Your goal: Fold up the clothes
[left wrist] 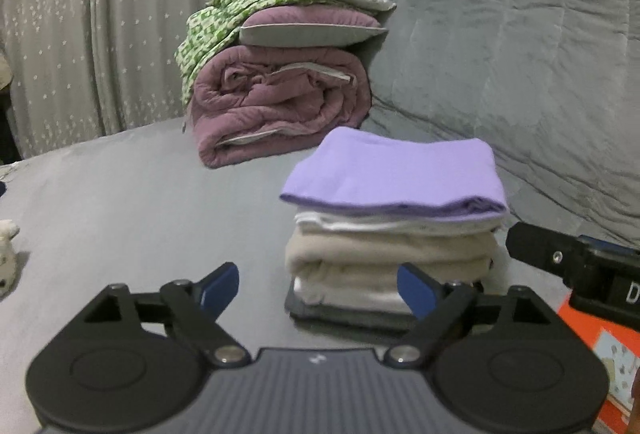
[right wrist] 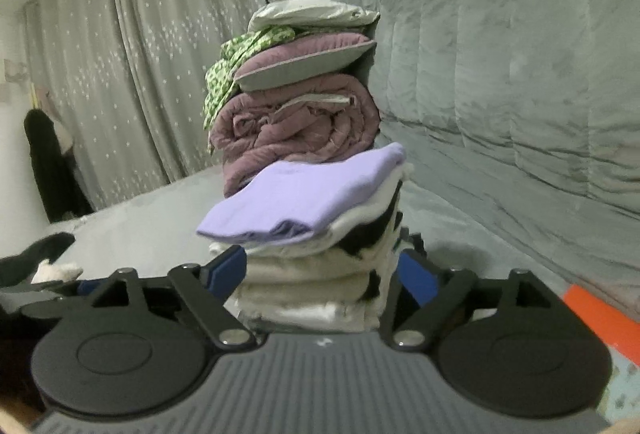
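While the folded lilac cotton garment (left wrist: 394, 170) rests flat on top of the neat stack of white and beige folded clothes (left wrist: 390, 254) on the grey bedsheet (left wrist: 132, 194), both tongs stand beside that pile with nothing held. The left gripper (left wrist: 318, 284) and the right gripper (right wrist: 322, 280) each gape wide, apparently because the piece is delivered. Behind, a rolled mauve quilt (left wrist: 280, 106) sits clear, likely stored bedding.

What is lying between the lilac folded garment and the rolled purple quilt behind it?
Nothing: in the left wrist view only bare grey bedsheet separates the lilac garment from the purple quilt.
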Demonstrator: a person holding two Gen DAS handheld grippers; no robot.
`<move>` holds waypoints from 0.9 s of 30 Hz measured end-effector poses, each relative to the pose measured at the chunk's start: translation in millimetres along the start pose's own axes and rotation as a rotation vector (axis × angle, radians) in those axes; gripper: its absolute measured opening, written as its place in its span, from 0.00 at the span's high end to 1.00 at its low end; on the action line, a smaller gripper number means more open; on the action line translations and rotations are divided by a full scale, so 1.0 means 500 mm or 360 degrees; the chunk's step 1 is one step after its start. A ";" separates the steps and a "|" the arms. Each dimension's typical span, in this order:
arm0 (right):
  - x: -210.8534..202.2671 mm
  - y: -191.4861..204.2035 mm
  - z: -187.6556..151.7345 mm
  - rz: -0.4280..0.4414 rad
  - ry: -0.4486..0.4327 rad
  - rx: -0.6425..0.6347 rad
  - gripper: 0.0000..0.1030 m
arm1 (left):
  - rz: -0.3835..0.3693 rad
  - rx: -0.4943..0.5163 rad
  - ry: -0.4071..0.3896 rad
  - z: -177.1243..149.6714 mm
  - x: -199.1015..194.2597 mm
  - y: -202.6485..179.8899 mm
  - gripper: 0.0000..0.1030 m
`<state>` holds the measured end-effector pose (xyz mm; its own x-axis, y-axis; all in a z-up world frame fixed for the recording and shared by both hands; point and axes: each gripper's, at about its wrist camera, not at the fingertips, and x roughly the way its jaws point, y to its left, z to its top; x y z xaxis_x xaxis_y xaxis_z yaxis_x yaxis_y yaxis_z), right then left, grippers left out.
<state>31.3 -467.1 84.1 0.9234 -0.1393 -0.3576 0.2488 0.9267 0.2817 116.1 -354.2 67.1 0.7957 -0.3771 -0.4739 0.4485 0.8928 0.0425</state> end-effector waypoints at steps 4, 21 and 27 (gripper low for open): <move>-0.057 0.035 0.009 -0.0038 0.0027 -0.0019 0.15 | 0.0003 -0.0014 0.0056 -0.006 -0.073 0.013 0.12; -0.275 0.165 -0.015 -0.0153 0.0027 -0.0094 0.00 | 0.0095 -0.0152 0.0138 -0.062 -0.352 0.081 0.01; -0.236 0.171 -0.051 -0.0331 0.0182 -0.0229 0.00 | 0.0151 -0.0154 0.0251 -0.111 -0.345 0.077 0.01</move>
<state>-63.9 -362.4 127.8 0.8158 -0.2988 -0.4951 0.3779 0.9235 0.0653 -26.5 -240.9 101.8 0.7557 -0.2535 -0.6038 0.3272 0.9449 0.0128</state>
